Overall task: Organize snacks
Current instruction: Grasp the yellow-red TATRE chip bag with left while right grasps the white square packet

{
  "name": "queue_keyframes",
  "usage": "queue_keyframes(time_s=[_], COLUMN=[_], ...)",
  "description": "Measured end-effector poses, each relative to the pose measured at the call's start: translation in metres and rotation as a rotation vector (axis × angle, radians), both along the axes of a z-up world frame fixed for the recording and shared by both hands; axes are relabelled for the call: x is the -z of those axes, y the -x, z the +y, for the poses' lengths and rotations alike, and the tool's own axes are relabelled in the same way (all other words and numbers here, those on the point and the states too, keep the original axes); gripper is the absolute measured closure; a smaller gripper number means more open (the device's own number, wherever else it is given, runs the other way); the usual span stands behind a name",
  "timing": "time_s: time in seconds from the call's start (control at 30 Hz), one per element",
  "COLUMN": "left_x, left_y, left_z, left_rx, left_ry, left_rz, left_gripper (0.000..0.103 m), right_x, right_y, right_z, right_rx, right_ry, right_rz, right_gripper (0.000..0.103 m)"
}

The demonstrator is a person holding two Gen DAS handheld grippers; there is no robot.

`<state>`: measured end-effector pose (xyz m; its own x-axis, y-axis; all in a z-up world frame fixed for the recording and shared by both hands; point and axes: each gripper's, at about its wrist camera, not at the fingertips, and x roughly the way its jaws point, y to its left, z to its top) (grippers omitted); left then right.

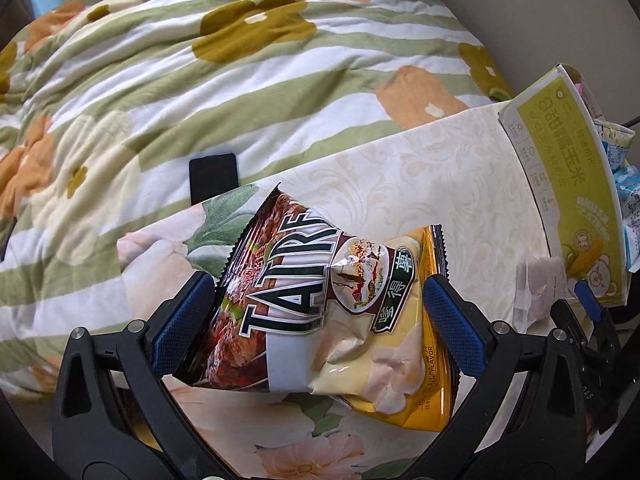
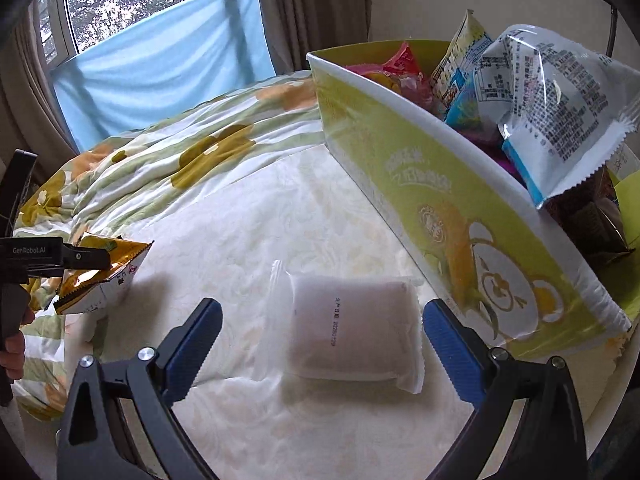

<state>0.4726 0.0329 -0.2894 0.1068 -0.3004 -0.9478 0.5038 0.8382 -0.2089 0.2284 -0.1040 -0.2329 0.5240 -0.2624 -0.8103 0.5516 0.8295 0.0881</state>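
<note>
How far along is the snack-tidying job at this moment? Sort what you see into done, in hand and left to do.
Done: several packets already sit in the green box.
In hand: the left gripper is shut on the chip bag, lifted off the bed.
Left: the white packet lies on the bedsheet between the fingers of the open right gripper, not yet grasped; both items remain outside the box.

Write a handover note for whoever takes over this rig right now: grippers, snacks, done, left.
Left gripper: shut on the chip bag, lifted over the bed.
Right gripper: open, straddling the white packet lying on the mattress beside the green box.
Done: several snack packets already in the box.
Left: put the chip bag in the box, then grasp the white packet and box it too.
</note>
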Motion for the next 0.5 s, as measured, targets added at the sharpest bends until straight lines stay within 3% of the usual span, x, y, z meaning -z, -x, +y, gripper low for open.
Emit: queue_keyframes(time_s=[0.17, 0.23, 0.37, 0.5], left_x=[0.02, 0.019, 0.014, 0.011], left_y=[0.0, 0.007, 0.015, 0.017], left_z=[-0.005, -0.009, -0.013, -0.009], left_rx=[0.004, 0.022, 0.031, 0.01], left_ry=[0.015, -0.011, -0.007, 0.001], left_rz=[0.086, 0.048, 0.028, 0.029], left_gripper=[0.0, 0.002, 0.02, 0.025], right_x=[0.012, 0.014, 0.018, 0.023], right_y=[-0.005, -0.006, -0.004, -0.003], right_z=[-0.001, -0.002, -0.007, -0.015], right_rx=[0.009, 0.009, 0.026, 0.056], right_ry=[0.001, -0.002, 0.003, -0.014], right_rz=[0.032, 0.043, 0.052, 0.07], right_gripper=[0.003, 0.003, 0.003, 0.003])
